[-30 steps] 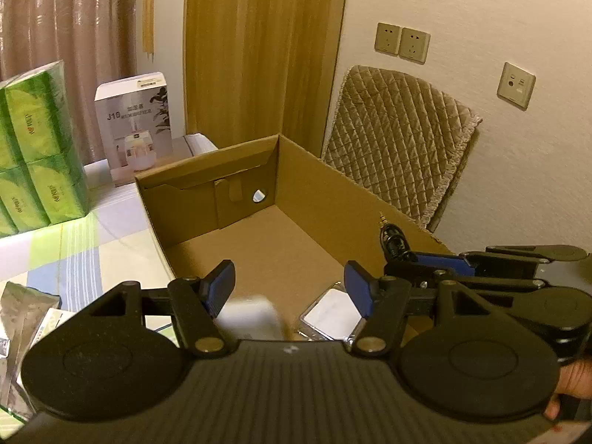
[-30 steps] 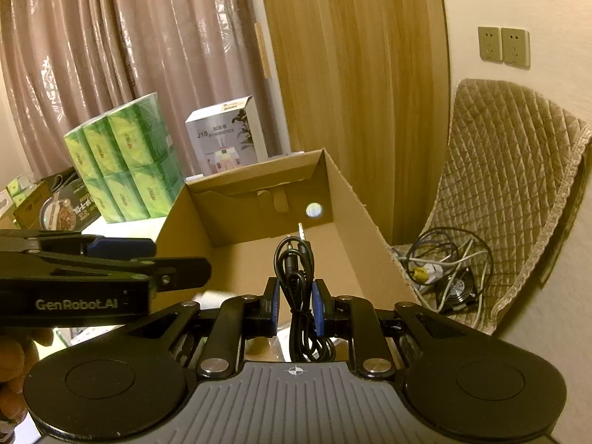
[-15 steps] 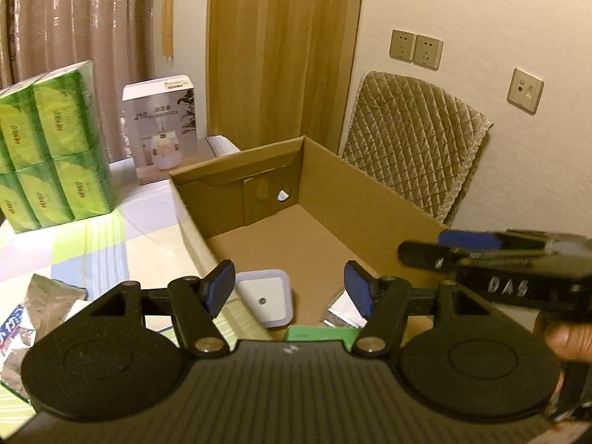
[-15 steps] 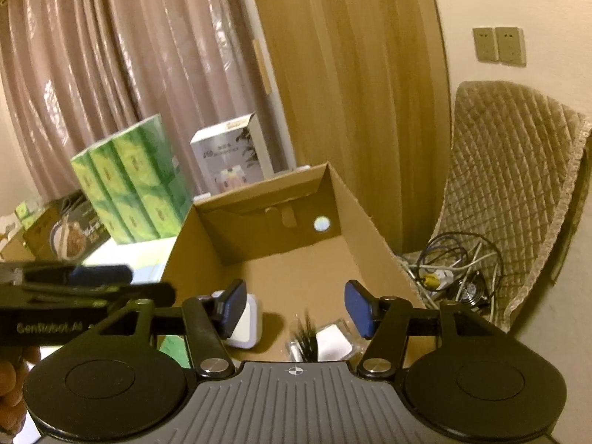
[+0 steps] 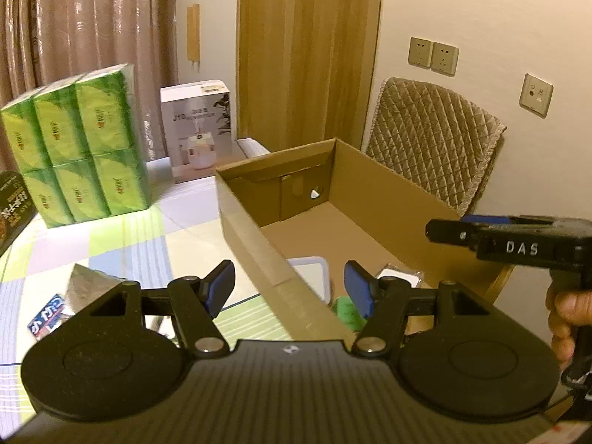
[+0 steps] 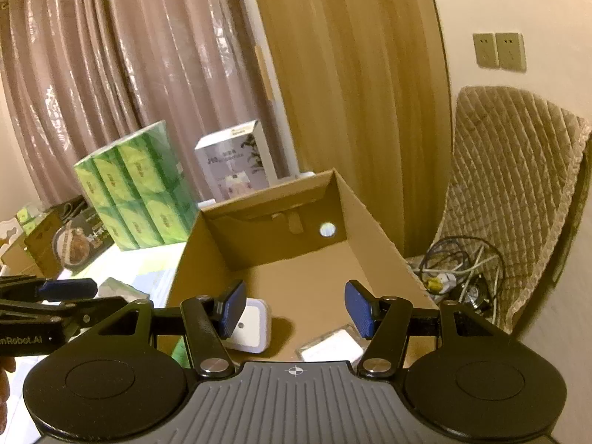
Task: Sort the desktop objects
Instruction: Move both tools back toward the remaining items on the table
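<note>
- The cardboard box (image 5: 388, 199) stands open-topped on the surface (image 5: 155, 229), brown, with a round hole in its far end wall.
- A white square device (image 6: 249, 327) with rounded corners and a small dark dot at its centre lies flat on the box floor, near the left wall.
- A clear flat case (image 6: 331, 346) with a white inside lies on the box floor to the right of the device, apart from it.
- Something green (image 5: 346, 312) sits in the near part of the box; what it is cannot be told.
- A crumpled silver packet (image 5: 88, 286) and a small blue-and-white packet (image 5: 46, 322) lie on the surface outside the box, to its left.
</note>
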`<state>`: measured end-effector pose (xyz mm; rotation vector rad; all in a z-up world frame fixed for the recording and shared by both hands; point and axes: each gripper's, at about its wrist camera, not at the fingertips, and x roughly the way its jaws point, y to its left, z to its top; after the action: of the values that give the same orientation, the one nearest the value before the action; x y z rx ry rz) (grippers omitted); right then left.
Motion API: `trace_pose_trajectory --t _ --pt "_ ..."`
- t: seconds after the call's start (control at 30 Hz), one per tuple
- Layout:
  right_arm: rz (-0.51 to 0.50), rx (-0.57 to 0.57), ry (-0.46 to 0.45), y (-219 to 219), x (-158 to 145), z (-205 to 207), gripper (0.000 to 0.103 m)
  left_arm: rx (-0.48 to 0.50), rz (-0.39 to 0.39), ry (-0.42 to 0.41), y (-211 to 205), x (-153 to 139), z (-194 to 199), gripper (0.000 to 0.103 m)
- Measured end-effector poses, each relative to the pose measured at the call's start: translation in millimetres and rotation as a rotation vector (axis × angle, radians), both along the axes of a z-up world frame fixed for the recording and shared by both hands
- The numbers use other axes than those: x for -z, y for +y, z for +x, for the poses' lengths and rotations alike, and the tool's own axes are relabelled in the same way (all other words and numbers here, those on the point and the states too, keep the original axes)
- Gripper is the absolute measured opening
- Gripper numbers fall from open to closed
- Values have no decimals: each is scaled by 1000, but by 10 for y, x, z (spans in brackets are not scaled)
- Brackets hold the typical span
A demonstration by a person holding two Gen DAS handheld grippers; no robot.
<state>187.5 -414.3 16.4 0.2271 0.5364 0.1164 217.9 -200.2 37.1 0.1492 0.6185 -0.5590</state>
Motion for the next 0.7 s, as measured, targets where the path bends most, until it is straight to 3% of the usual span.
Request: trace_pose_trajectory --t 0.4,0.7 --pt "-34 -75 -46 375 -69 -73 57 -85 47 3 587 128 -112 67" --pt "-76 -236 -93 904 -68 -155 58 -203 97 48 1272 414 -157 69"
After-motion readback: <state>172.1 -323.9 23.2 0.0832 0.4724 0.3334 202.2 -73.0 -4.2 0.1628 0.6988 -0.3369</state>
